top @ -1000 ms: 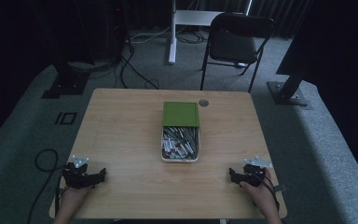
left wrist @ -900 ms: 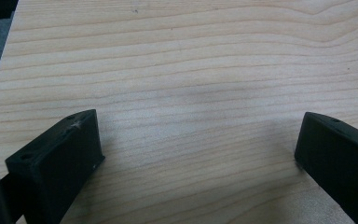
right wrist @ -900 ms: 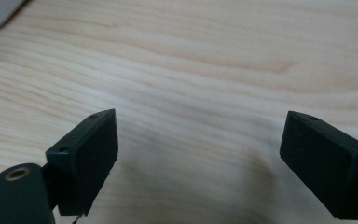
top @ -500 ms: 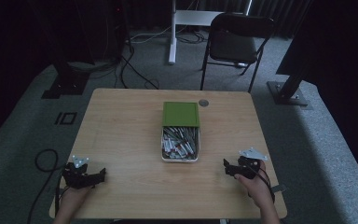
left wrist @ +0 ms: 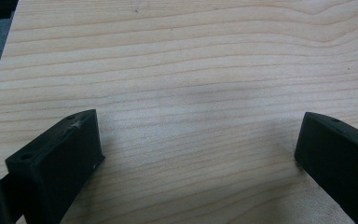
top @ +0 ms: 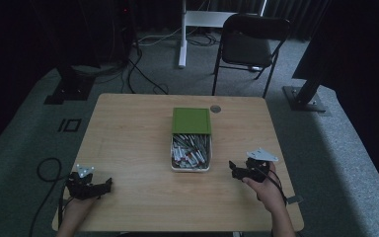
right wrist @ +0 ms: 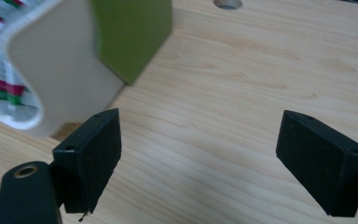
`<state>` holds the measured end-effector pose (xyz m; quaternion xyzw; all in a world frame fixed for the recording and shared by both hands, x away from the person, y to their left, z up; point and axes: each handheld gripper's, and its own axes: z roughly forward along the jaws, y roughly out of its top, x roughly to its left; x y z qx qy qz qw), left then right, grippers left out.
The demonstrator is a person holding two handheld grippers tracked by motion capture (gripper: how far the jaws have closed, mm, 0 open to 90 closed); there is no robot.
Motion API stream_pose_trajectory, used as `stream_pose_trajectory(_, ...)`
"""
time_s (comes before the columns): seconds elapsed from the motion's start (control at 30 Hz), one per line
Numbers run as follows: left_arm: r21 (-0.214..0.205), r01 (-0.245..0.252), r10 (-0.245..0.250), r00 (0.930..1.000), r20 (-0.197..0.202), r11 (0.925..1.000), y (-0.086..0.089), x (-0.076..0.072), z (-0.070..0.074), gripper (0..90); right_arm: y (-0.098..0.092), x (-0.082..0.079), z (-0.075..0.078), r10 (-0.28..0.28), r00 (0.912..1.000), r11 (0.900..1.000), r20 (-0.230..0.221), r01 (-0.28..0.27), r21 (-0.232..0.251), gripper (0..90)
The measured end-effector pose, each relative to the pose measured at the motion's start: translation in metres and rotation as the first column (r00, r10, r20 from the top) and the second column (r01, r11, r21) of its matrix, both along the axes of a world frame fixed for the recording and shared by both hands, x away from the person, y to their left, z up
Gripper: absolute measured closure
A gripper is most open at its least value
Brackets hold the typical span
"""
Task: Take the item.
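A shallow white plastic tray (top: 174, 160) stands in the middle of the light wooden worktop (top: 128, 133). Its far half is covered by a flat green lid (top: 191, 120), and the open near half is full of small silver sachets with red and green print (top: 190, 150).

I judge the tray to be stiff and quite light, but smooth on its walls, so it may slip if it is pinched weakly. The sachets look thin and soft, loose in a heap; one of them would bend easily and should be taken by an edge or a corner. The rounded rim of the tray, or the edge of the green lid, seems the best place to take hold, because both are firm and stand above the worktop.

The right tool (top: 238, 170) lies just beside the near right corner of the tray, not touching it. In the right gripper view its jaws stand wide apart with nothing between them, and the white corner of the tray (right wrist: 51, 70) is close above the left jaw.

The left tool (top: 98, 186) rests near the near left corner of the worktop, well apart from the tray. Its jaws are also wide apart, over bare wood.
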<state>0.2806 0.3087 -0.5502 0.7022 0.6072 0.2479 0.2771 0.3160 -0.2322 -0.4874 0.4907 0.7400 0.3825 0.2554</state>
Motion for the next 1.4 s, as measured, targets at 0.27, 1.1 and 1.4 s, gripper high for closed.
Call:
stream_pose_trajectory(0.27,0.0,0.0,0.0,1.0,0.0,1.0,0.0,0.0,0.0,1.3,0.014,0.004,0.016,0.04,0.9988,0.999,0.029,-0.041,0.02,14.3)
stream_pose_trajectory(1.1,0.0,0.0,0.0,1.0,0.0,1.0,0.0,0.0,0.0,1.3,0.077,0.007,0.045,0.196,0.9741,0.9798,0.112,-0.199,0.017,18.8)
stream_pose_trajectory(1.4,-0.001,-0.001,0.001,1.0,0.001,1.0,0.0,0.0,0.0,1.3,0.094,0.003,0.049,0.239,0.9624,0.9701,0.13,-0.242,0.014,19.8)
